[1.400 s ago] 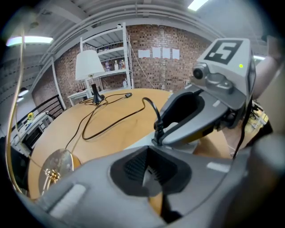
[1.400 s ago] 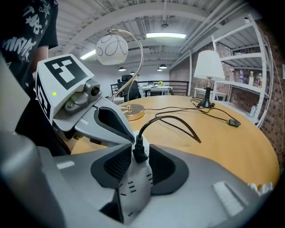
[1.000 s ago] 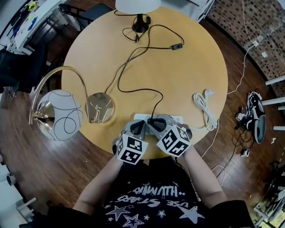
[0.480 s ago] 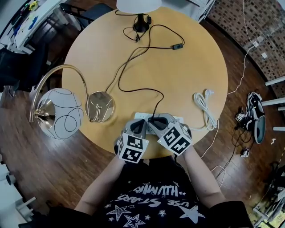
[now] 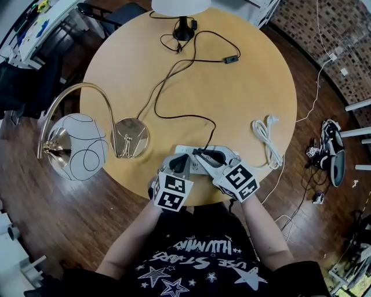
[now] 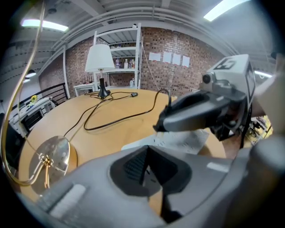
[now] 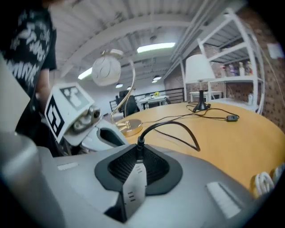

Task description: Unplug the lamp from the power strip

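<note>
At six o'clock on the bench, lamp plug atop the power strip, pinched between the closing jaws of the right hand-held gripper; left hand-held gripper, jaws together, pinning the strip's nine o'clock end. Risk: strip lifting under a skewed tug.

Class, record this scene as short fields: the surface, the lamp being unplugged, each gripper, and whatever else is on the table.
Surface: round wooden table
Task lamp: white-shade lamp at the far edge, black cord running to the power strip
Left gripper: jaws nearly together over the power strip's end
Right gripper: jaws closing on the lamp's black plug
Other items: gold globe lamp, coiled white cable
</note>
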A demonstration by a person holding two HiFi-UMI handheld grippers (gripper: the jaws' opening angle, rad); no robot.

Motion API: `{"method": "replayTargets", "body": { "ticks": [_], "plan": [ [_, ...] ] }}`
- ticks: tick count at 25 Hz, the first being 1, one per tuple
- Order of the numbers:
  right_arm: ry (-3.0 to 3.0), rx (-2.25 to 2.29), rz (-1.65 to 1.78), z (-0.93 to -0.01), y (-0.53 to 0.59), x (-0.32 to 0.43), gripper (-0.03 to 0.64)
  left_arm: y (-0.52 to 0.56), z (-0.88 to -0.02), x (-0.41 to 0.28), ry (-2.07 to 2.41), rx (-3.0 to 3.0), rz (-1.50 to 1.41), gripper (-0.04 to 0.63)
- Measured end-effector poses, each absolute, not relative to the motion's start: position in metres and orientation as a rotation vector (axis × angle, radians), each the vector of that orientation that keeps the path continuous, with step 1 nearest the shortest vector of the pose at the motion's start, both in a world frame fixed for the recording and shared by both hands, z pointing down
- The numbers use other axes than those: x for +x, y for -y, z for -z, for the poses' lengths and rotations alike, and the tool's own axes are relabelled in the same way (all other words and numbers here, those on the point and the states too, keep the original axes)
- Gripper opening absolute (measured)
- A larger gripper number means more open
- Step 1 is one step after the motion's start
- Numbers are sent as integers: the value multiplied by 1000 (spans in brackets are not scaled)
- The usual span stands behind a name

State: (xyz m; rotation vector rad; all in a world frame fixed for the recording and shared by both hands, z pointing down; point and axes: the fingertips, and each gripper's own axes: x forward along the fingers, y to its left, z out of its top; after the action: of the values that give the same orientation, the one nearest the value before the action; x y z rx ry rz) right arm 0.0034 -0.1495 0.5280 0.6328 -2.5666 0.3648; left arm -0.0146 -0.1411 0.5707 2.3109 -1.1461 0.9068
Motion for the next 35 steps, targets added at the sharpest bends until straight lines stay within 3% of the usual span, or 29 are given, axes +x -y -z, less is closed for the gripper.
{"method": "replayTargets", "body": {
  "ticks": [15,28,35],
  "plan": [
    [2607,792,-376,-475,169,22,57,140,-568,-18,1154,2372,-810,4],
    [2884,924,-333,-361,164,15,57,166,-404,-43,1568,2658,-257,3],
    [2853,989,-321,-365,165,22,57,158,-376,-47,1568,2697,-194,3]
  ]
}}
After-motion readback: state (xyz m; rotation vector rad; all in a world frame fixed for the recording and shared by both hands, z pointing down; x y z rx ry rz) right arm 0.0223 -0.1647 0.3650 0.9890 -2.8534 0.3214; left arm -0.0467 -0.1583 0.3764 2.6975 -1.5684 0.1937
